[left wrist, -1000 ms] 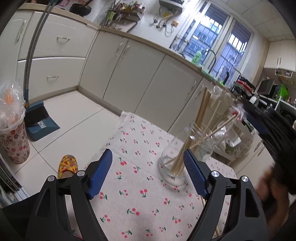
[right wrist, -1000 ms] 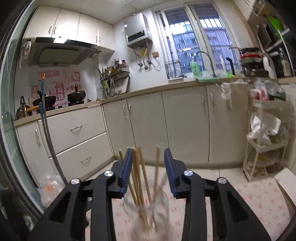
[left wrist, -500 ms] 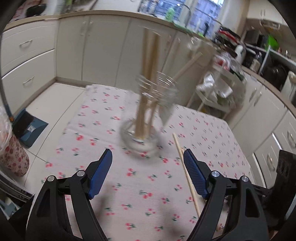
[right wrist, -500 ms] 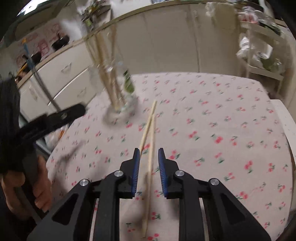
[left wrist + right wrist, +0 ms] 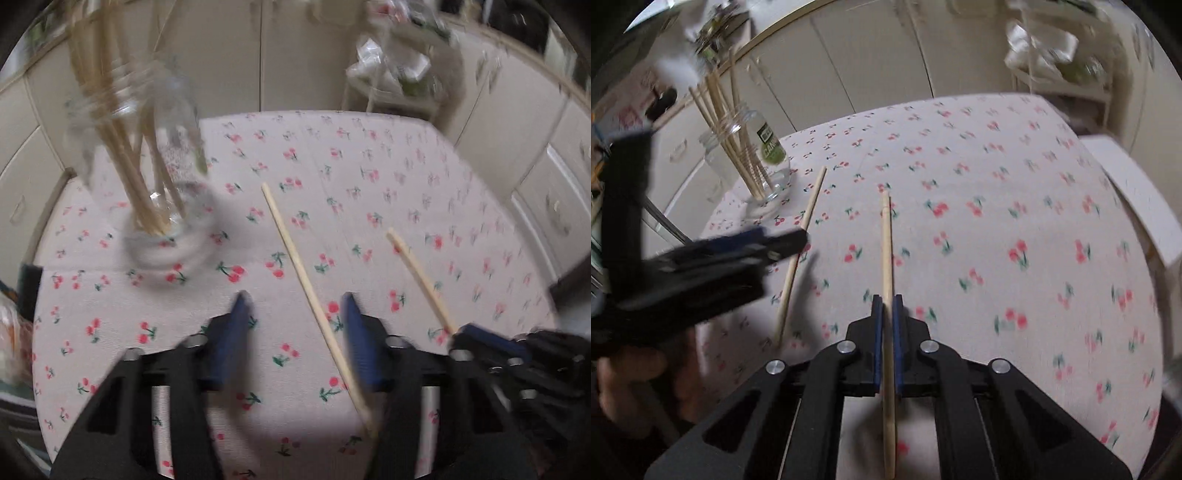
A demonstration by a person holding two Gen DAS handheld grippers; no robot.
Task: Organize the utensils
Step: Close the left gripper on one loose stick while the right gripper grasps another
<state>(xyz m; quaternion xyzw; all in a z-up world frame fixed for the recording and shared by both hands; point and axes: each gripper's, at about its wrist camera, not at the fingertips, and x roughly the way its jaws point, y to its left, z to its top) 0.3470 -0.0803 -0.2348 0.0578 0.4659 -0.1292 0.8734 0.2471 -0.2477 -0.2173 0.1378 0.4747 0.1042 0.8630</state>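
A glass jar [image 5: 147, 177] [image 5: 753, 162] holding several wooden chopsticks stands at the table's far left. One loose chopstick [image 5: 314, 295] [image 5: 798, 254] lies on the cherry-print cloth. My left gripper [image 5: 295, 306] is open and straddles its near half, just above the cloth. My right gripper [image 5: 886, 299] is shut on a second chopstick [image 5: 886, 251] [image 5: 421, 280], which points forward along the fingers. The right gripper also shows in the left wrist view [image 5: 491, 343], at the right.
The table's cherry-print cloth [image 5: 997, 206] fills both views. A white stool or box [image 5: 1137, 199] stands off the table's right edge. Kitchen cabinets [image 5: 871, 62] and a wire rack with bags [image 5: 399, 74] stand behind.
Both grippers have come down toward the table. The right gripper has shut on one chopstick. The left gripper has narrowed and moved over the other chopstick, away from the jar.
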